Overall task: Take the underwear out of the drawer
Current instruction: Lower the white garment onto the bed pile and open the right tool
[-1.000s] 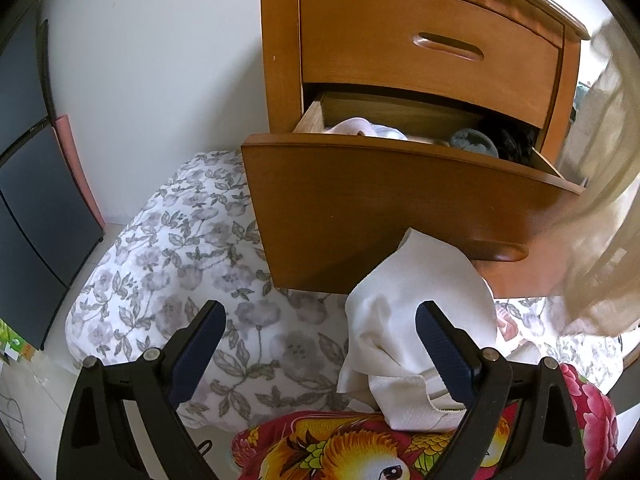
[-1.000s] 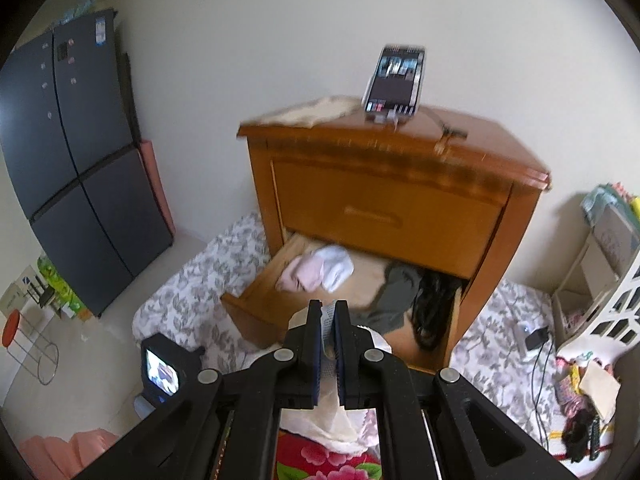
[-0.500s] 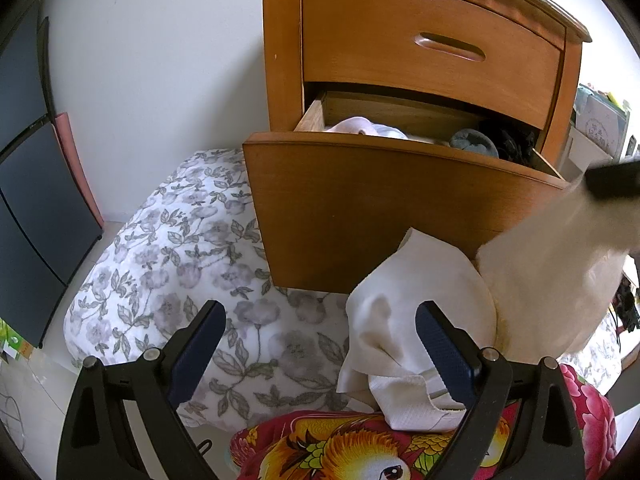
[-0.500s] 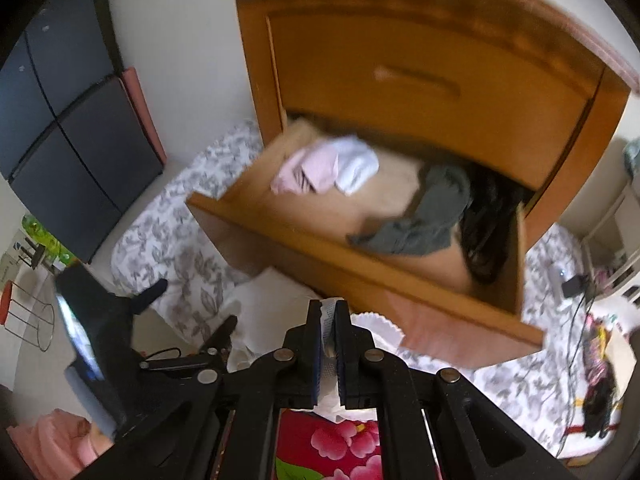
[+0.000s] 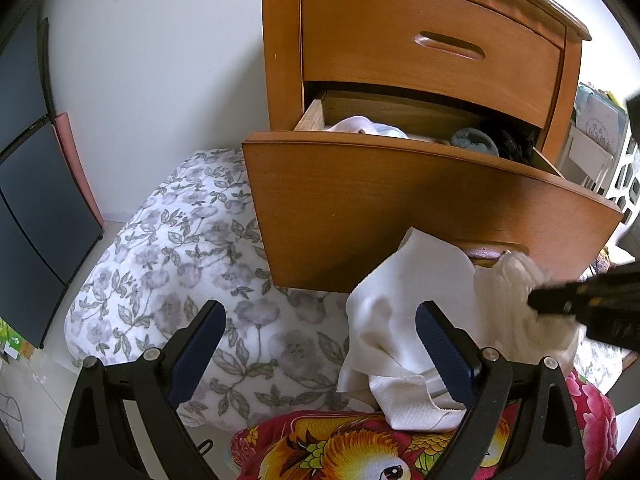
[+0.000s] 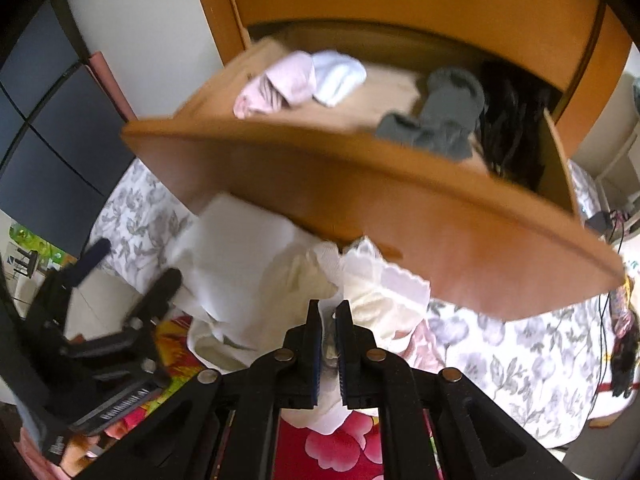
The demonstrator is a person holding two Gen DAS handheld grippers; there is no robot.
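The lower drawer of the wooden chest hangs open. Inside lie a pink garment, a white one, a grey one and a black one. Below the drawer front, a white underwear piece rests on a red flowered cushion. My right gripper points steeply down, shut on a cream lace-edged underwear that touches the white piece. It enters the left wrist view as the right gripper. My left gripper stands open and holds nothing, with one finger in front of the white piece.
Grey-flowered bedding covers the floor around the chest. The shut upper drawer sits above the open one. A dark cabinet stands at the left and a white lattice basket at the right, with cables beside it.
My right gripper has come down from above the chest and tipped downward, carrying the cream underwear onto the white piece. The left gripper has not moved.
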